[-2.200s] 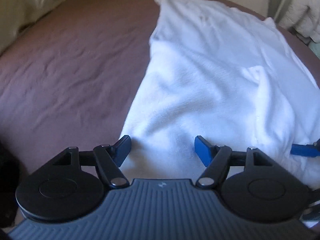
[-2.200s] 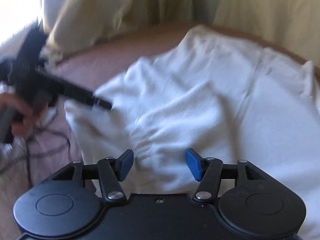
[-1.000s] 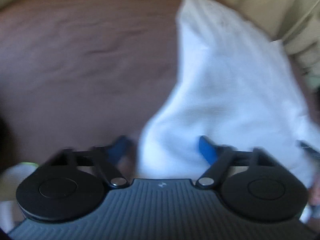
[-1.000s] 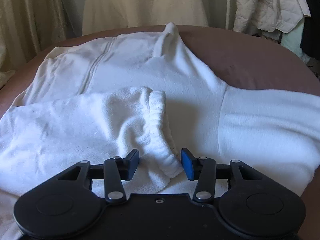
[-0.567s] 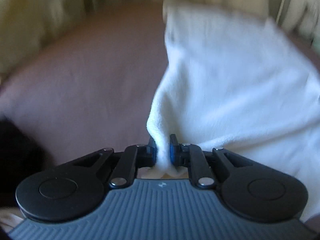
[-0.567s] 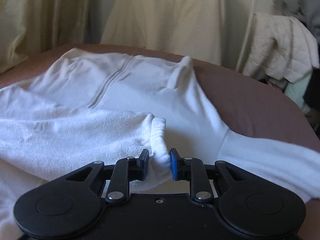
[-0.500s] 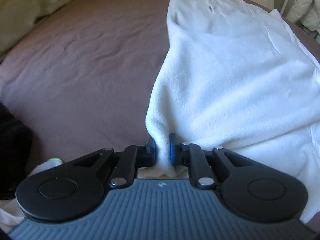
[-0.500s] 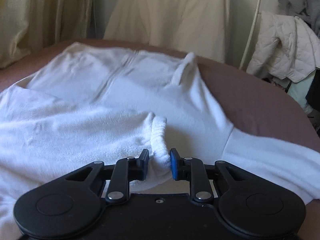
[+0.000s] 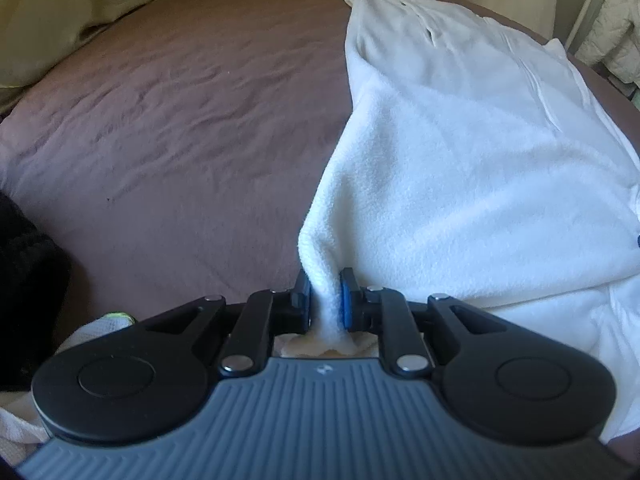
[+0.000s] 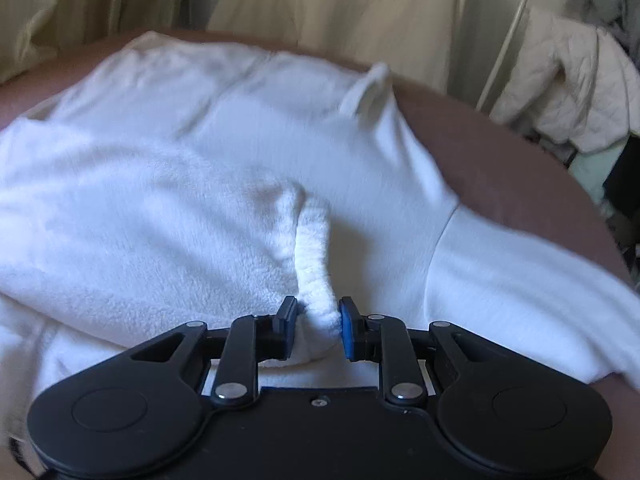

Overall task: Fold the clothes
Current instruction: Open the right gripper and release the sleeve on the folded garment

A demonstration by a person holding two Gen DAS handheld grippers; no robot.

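Item: white fleece zip-front garment point(image 9: 460, 152), spread across a mauve-brown bed sheet point(image 9: 180, 112), collar end far, hem end near.

Tooling: left gripper point(image 9: 325, 300), blue pads drawn narrow, pinching a gathered fold of the garment's left edge, which rose taut from the sheet into the jaws. Right gripper point(image 10: 318, 322), pads likewise drawn close, clamped on a ribbed white cuff point(image 10: 314, 248) of a sleeve that lay across the garment's near body.

Step in hand, as judged: a fold under way, both near holds lifted. The next move would call for carrying both holds together, kept level and at even tension, so the fleece lands flat rather than bunched; which way they should travel the pictures did not settle.

View notes: the left wrist view alone showed the bare sheet to the left, a black knitted item point(image 9: 24, 288) at the near left edge, and the garment's zip line running far. The right wrist view alone showed the cuff, the second sleeve point(image 10: 520, 288) trailing right, cream curtains point(image 10: 340, 12) behind, and a quilted pale jacket point(image 10: 568, 80) hanging far right. That view was slightly blurred.
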